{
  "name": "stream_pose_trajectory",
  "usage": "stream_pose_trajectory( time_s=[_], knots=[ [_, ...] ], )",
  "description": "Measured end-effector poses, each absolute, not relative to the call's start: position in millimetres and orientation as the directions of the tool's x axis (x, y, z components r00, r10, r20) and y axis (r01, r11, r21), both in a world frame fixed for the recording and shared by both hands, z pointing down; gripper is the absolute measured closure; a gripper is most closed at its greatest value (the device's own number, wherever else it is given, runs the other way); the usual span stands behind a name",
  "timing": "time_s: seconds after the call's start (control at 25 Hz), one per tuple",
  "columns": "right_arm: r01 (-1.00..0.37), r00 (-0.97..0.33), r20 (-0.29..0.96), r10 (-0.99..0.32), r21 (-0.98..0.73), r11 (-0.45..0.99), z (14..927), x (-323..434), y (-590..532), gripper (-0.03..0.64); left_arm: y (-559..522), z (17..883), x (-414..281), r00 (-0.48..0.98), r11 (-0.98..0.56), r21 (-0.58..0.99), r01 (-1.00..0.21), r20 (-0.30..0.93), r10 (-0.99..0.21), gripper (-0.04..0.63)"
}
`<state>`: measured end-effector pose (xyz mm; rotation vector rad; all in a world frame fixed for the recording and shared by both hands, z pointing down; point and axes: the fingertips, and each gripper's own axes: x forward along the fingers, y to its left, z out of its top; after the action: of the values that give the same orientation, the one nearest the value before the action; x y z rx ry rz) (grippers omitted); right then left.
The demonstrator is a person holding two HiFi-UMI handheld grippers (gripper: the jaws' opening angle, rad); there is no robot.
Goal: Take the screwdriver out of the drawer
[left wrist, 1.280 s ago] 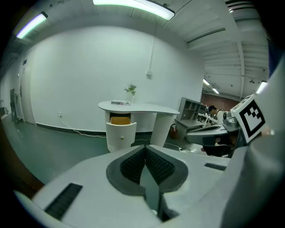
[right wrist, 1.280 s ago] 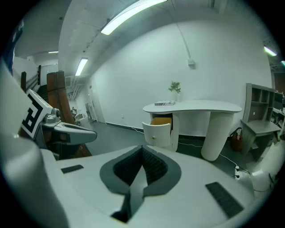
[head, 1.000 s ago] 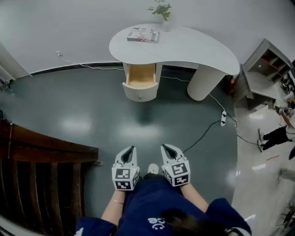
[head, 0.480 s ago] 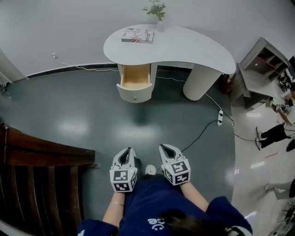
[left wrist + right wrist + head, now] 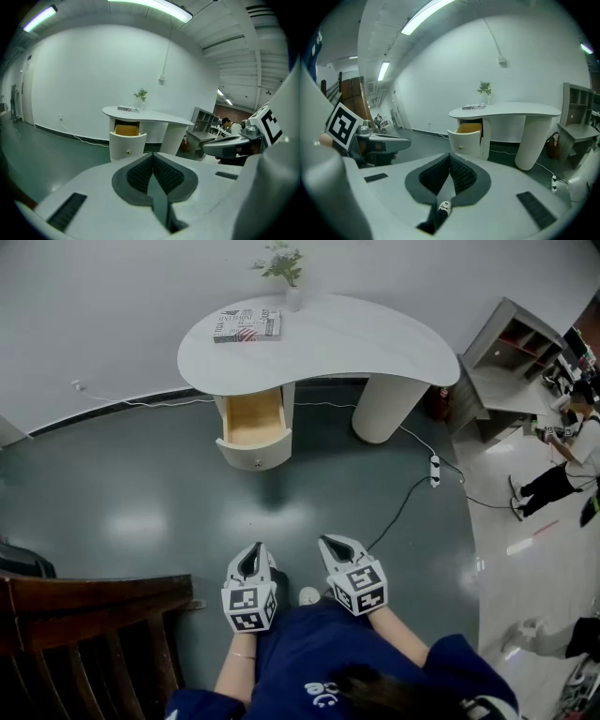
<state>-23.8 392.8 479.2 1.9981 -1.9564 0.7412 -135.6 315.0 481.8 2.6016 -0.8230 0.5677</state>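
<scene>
The open drawer (image 5: 253, 427) under the white desk (image 5: 375, 334) stands well apart from left gripper (image 5: 257, 549) and right gripper (image 5: 330, 543), both closed, empty, dark floor (image 5: 141, 493) between.

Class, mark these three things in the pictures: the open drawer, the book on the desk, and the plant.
drawer (image 5: 254, 456), head view, on its curved white front panel.
book (image 5: 247, 325), head view, on the middle of its cover.
plant (image 5: 281, 261), head view, on its green leaves.
</scene>
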Motion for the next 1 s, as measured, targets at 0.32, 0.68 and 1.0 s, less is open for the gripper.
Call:
stream_pose_trajectory(
  time_s=[0.32,0.68,1.0],
  knots=[
    [-0.977,-0.008,0.512,-0.859,-0.185,-0.101,481.4,-14.4,328.9,0.609,247.2,480.3,-108.6,0.788,-0.817,0.202,-0.540,0.461,-0.408,0.591],
    [-0.968,0.034,0.515,-0.856,-0.198,-0.158,490.2,-10.2,271.2,0.609,177.4,482.4,-109.4,0.800,-0.835,0.193,-0.516,0.458,-0.388,0.591],
    [-0.952,0.022,0.516,-0.856,-0.250,-0.175,497.4,2.1,242.2,0.609,147.2,491.3,-106.0,0.779,-0.832,0.179,-0.524,0.494,-0.385,0.591]
  ],
)
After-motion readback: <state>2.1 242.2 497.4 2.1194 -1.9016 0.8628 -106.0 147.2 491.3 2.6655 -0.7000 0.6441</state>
